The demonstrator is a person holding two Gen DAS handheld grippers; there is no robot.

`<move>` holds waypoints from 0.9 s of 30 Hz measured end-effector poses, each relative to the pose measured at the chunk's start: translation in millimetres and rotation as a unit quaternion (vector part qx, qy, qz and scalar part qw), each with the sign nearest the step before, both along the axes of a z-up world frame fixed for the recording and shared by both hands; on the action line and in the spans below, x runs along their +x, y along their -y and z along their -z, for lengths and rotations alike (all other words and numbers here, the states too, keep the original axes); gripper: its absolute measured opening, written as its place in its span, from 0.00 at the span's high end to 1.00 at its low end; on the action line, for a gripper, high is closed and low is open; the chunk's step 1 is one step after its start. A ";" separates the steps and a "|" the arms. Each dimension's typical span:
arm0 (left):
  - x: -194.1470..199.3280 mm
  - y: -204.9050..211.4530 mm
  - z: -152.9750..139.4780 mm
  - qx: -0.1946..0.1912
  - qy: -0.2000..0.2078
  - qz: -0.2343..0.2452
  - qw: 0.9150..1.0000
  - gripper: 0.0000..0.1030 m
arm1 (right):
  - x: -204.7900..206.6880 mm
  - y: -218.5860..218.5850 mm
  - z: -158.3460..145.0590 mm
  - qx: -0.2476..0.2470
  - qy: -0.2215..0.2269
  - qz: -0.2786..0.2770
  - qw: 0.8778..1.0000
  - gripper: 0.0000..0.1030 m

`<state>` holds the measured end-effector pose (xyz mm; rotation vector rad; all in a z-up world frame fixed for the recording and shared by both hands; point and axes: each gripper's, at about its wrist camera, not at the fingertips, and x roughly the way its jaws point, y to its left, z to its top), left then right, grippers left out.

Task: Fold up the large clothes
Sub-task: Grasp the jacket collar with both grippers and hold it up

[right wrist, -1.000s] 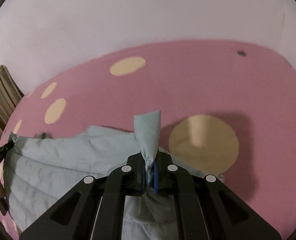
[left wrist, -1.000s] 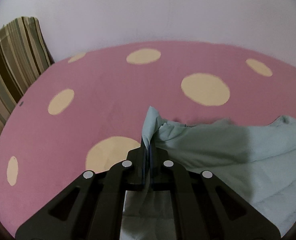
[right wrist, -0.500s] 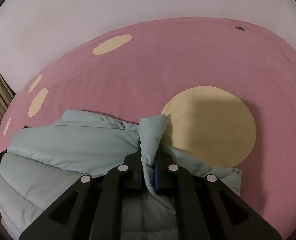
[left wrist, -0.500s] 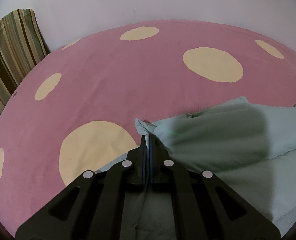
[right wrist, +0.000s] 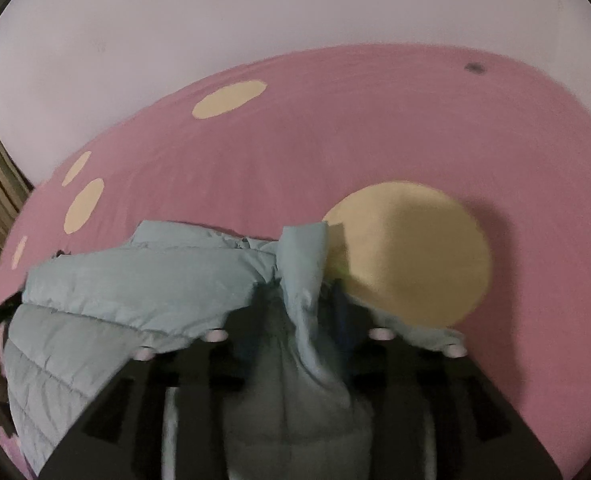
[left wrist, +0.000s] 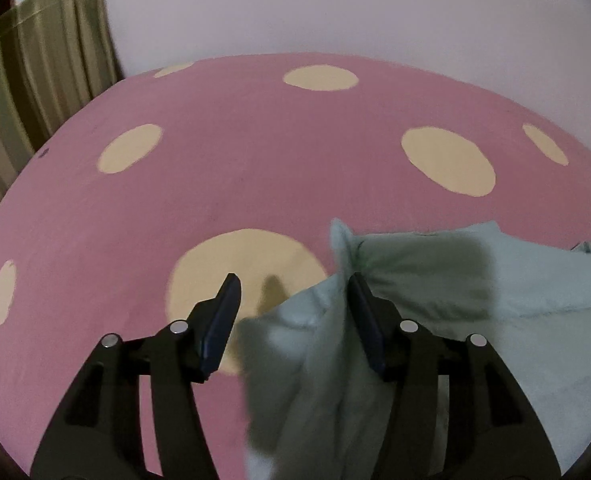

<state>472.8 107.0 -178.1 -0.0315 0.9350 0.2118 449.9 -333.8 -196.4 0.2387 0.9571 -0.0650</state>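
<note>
Left gripper (left wrist: 293,294) jaws spread wide – pale blue puffer jacket (right wrist: 135,280) lies on the pink spotted bedspread (left wrist: 255,168), brushing one finger. Right gripper (right wrist: 301,300) is blurry, can't tell.

Both wrist views look low across the bedspread (left wrist: 295,152), sharing the jacket (right wrist: 143,280).

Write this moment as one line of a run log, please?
left tongs: open, jacket corner against one finger | right tongs: blurred, fabric between fingers | jacket: lying on pink dotted bedsheet
</note>
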 end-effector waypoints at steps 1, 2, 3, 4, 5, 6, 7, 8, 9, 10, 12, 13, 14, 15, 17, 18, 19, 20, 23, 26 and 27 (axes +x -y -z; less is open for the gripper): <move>-8.1 1.2 -9.2 -0.003 0.005 0.001 1.000 0.46 | -5.7 -2.1 -8.9 -0.011 0.009 0.011 1.000 0.49; -14.3 4.4 -15.7 -0.008 0.008 0.006 1.000 0.46 | -11.8 -5.5 -18.3 -0.013 0.018 0.019 1.000 0.49; -18.5 8.9 -20.6 -0.011 0.011 0.012 1.000 0.46 | -16.9 -10.1 -26.1 -0.005 0.025 0.020 0.999 0.49; -25.3 19.4 -27.4 -0.017 0.017 0.024 0.999 0.46 | -20.2 -16.3 -32.8 0.005 0.031 0.018 0.999 0.49; -31.7 32.9 -33.0 -0.023 0.023 0.038 0.999 0.46 | -22.3 -22.1 -36.5 0.009 0.034 0.015 0.999 0.49; -37.4 48.6 -37.1 -0.027 0.028 0.053 0.998 0.46 | -25.1 -35.7 -42.4 0.011 0.041 0.007 0.999 0.49; -39.8 60.1 -39.0 -0.028 0.031 0.064 0.997 0.46 | -26.1 -48.5 -45.5 0.011 0.044 -0.001 0.999 0.49; -42.9 76.9 -40.2 -0.028 0.035 0.079 0.996 0.46 | -25.9 -58.1 -46.5 0.012 0.045 -0.008 0.999 0.49; -44.6 92.4 -40.0 -0.027 0.039 0.092 0.995 0.46 | -23.7 -73.4 -45.8 0.015 0.044 -0.021 0.999 0.49; -44.0 102.6 -38.4 -0.024 0.041 0.100 0.994 0.46 | -20.9 -85.9 -43.8 0.013 0.041 -0.033 0.999 0.49; -38.7 124.7 -28.9 -0.014 0.035 0.111 0.993 0.46 | -14.1 -106.6 -37.0 -0.004 0.039 -0.047 0.998 0.49; -36.5 129.9 -23.0 -0.016 0.030 0.111 0.993 0.46 | -10.9 -114.4 -31.7 -0.011 0.036 -0.052 0.998 0.49; -33.1 133.9 -15.3 -0.020 0.020 0.109 0.994 0.46 | -7.5 -120.6 -24.4 -0.017 0.030 -0.056 0.998 0.49; -31.8 135.4 -9.6 -0.022 0.015 0.106 0.994 0.46 | -5.0 -123.9 -18.1 -0.020 0.024 -0.056 0.998 0.49; -26.5 136.7 5.5 -0.016 0.009 0.096 0.995 0.45 | -2.9 -128.5 -4.8 -0.029 0.015 -0.053 0.998 0.49; -24.1 136.2 9.6 -0.016 0.007 0.094 0.995 0.45 | -1.4 -129.2 3.3 -0.029 0.010 -0.052 0.998 0.48; -21.8 136.2 15.2 -0.017 0.004 0.094 0.995 0.44 | 0.3 -129.3 9.6 -0.030 0.007 -0.051 0.998 0.47; -19.8 136.9 19.2 -0.016 0.003 0.094 0.995 0.44 | 1.7 -130.4 14.3 -0.033 0.005 -0.052 0.998 0.47; -15.4 137.0 28.0 -0.011 0.004 0.095 0.995 0.44 | 2.8 -135.0 19.6 -0.046 0.006 -0.054 0.997 0.46; -14.4 137.2 37.5 -0.012 0.013 0.096 0.995 0.44 | 1.6 -136.4 26.0 -0.053 0.014 -0.051 0.997 0.46; -14.0 136.9 38.7 -0.012 0.015 0.096 0.995 0.44 | 0.7 -137.4 27.4 -0.056 0.019 -0.050 0.997 0.46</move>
